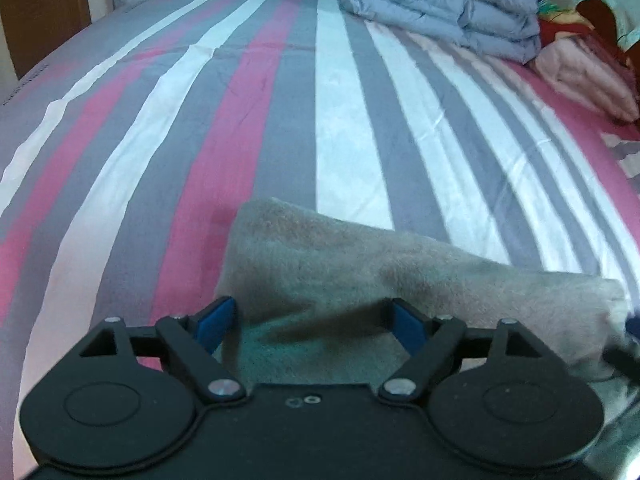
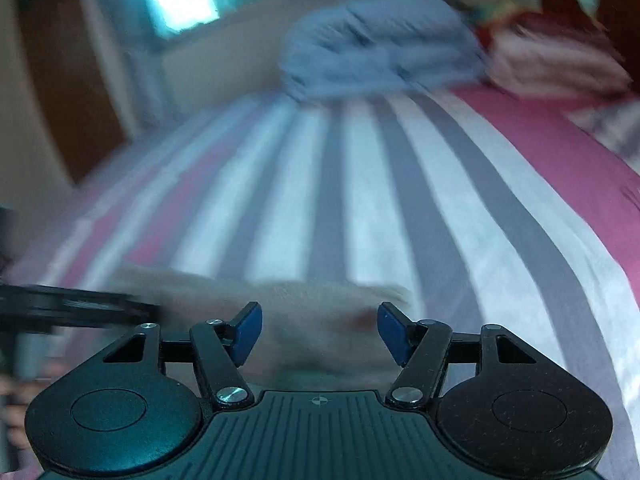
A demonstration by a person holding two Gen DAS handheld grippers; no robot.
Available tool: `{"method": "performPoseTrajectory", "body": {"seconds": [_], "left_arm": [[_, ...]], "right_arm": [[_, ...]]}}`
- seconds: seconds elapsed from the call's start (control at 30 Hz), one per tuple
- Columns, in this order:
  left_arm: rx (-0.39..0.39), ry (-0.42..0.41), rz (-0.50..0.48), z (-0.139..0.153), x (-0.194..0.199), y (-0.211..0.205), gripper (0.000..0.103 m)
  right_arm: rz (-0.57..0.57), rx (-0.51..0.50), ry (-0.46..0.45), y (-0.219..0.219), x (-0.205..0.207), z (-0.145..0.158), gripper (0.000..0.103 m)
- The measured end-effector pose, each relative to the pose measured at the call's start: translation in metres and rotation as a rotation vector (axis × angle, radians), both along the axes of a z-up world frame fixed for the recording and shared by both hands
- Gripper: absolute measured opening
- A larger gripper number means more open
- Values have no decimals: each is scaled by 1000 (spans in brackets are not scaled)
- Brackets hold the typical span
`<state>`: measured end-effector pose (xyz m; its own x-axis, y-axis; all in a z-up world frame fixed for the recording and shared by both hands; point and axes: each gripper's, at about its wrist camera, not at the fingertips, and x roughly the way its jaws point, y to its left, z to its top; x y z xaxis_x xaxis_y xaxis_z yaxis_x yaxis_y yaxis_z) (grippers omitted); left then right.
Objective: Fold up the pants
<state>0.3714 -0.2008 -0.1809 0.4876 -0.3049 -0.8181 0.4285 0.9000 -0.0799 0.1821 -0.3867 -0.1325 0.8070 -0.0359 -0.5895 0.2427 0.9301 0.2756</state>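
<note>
Pants point(image 1: 360, 280): a fuzzy, fleece-like grey-beige cloth, lying in a folded slab on the near part of the bed; its far-left corner is rounded and its far edge slopes down to the right. In the right wrist view the same cloth point(image 2: 304, 320) shows as a pale, blurred band across the near bed.
Left gripper point(image 1: 314, 324): black plastic with round pivot housings, angled link arms and silver rivets; its flat blue pads stand wide apart over the near edge of the pants, with cloth between them but neither pad pressing on it.
Right gripper point(image 2: 320, 332): the same black build, with a ribbed body near the lens; its blue pads are parted above the pale cloth, and nothing is pinched between them.
Other gripper in the right wrist view point(image 2: 76, 308): a dark, blurred bar entering from the left edge, level with the cloth.
Bed sheet point(image 1: 344, 120): smooth woven cotton with long stripes of white, grey and pink running from near to far; light creases cross it.
Duvet point(image 1: 440, 8): puffy grey-blue quilted bedding, folded in thick rounded layers at the far right of the bed.
Pink bedding point(image 1: 588, 76): a soft, pale pink folded stack just right of the duvet.
Wooden panel point(image 1: 44, 8): brown, flat, at the far left beyond the bed.
</note>
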Motion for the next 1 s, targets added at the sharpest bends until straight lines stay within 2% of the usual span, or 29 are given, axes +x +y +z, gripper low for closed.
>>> {"method": "performPoseTrajectory", "body": {"seconds": [0.1, 0.23, 0.3, 0.37, 0.47, 0.5, 0.57, 0.67, 0.83, 1.0], "left_arm": [[-20, 28, 47, -2, 11, -1, 84], [-48, 102, 100, -10, 31, 1, 87], [-62, 113, 113, -9, 30, 5, 84], [-93, 103, 117, 1, 20, 15, 78], [-127, 62, 117, 24, 0, 37, 76], [-136, 48, 116, 31, -7, 45, 78], [-141, 22, 112, 42, -21, 64, 82], [-132, 39, 84, 45, -41, 87, 84], [-155, 111, 90, 27, -65, 109, 84], [-159, 140, 123, 4, -73, 109, 83]], "right_arm": [[76, -56, 78, 17, -5, -22, 65], [117, -248, 133, 33, -31, -51, 65], [121, -267, 139, 34, -39, -55, 66], [121, -266, 148, 32, -40, -54, 68], [105, -204, 108, 24, -47, -38, 71], [89, -163, 93, 18, -51, -33, 85], [45, -99, 66, 9, -58, -22, 95], [-5, -8, 66, -7, -64, -18, 95], [-65, 198, 95, -25, -78, -24, 95], [-105, 272, 131, -33, -91, -36, 95]]}}
